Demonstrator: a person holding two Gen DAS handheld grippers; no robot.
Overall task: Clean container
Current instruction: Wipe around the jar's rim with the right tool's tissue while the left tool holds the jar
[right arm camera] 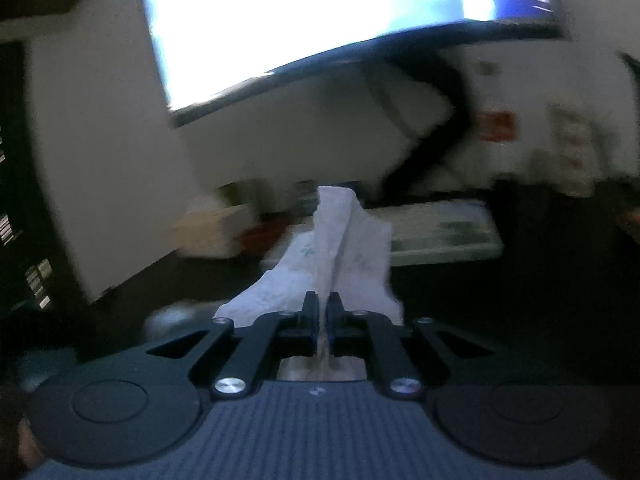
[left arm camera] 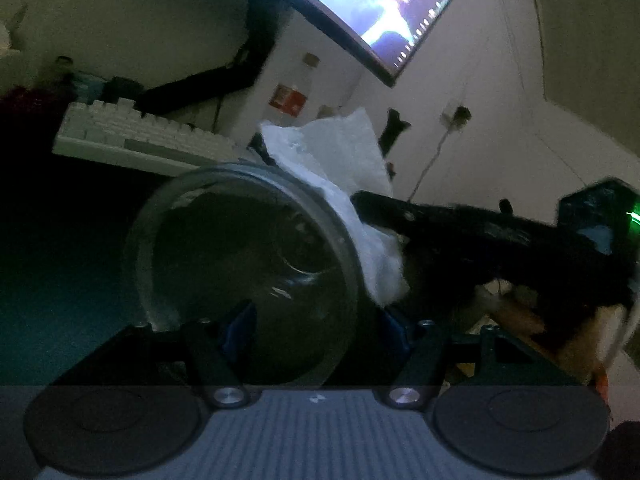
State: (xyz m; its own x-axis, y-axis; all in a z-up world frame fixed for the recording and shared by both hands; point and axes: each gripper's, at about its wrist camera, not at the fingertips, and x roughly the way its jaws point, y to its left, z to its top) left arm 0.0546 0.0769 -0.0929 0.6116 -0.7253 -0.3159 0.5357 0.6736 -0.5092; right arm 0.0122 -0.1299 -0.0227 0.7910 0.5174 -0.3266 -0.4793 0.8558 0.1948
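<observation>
Two grippers share the work. Left gripper (left arm camera: 316, 332): its fingers are spread wide around a clear glass container (left arm camera: 244, 276), one blue pad (left arm camera: 240, 326) at each side of the wall, and appear to clamp it. The container is tipped so that its mouth faces outward, apparently so the inside can be reached. Right gripper (right arm camera: 320, 320): fingers nearly closed, pinching a white paper towel (right arm camera: 340, 256) that stands up from the pads. In the left view the towel lies against the container's rim at about 2 o'clock, probably just outside the mouth; whether it touches the glass cannot be told through the blur.

Surroundings: a lit monitor (left arm camera: 384, 4) at 12 o'clock, a white keyboard (left arm camera: 132, 132) at 10 o'clock on the dark tabletop (left arm camera: 48, 264), a red-labelled bottle (left arm camera: 292, 92) behind the towel. Nothing stands between towel and container. The keyboard lies near, should the glass slip.
</observation>
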